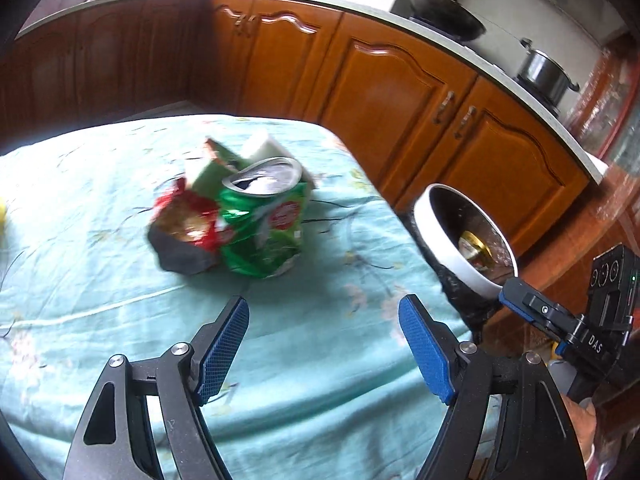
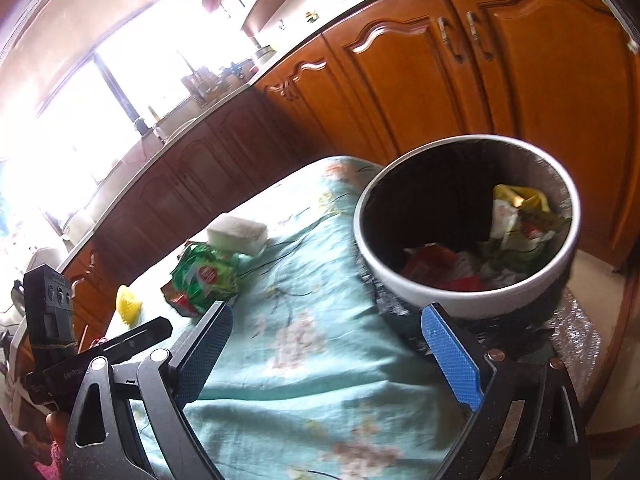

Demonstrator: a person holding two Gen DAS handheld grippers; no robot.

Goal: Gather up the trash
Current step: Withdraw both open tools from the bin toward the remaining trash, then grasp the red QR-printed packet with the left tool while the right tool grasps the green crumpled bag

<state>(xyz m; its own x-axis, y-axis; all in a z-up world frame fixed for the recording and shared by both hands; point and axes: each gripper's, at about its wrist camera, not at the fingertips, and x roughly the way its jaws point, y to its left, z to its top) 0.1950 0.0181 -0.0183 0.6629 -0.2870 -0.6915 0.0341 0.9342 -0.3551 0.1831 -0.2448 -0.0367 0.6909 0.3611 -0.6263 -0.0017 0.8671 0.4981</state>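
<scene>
On the pale green tablecloth (image 1: 80,208) lies a heap of trash: a crushed green can (image 1: 262,220), a red and black snack wrapper (image 1: 186,228) and a green carton (image 1: 212,168) behind them. My left gripper (image 1: 322,344) hovers open just short of the heap, nothing between its blue pads. A white-rimmed trash bin (image 2: 466,296) with a black liner stands off the table's right edge, holding wrappers and paper. My right gripper (image 2: 326,344) is open and empty, over the cloth (image 2: 304,400) just in front of the bin. The same green can (image 2: 208,276) shows in the right wrist view.
A white sponge block (image 2: 238,234) and a small yellow object (image 2: 128,304) also lie on the cloth. Brown wooden cabinets (image 1: 392,96) run behind the table, with a wok (image 1: 444,12) and a steel pot (image 1: 544,74) on the counter. The bin (image 1: 448,248) sits close to the table edge.
</scene>
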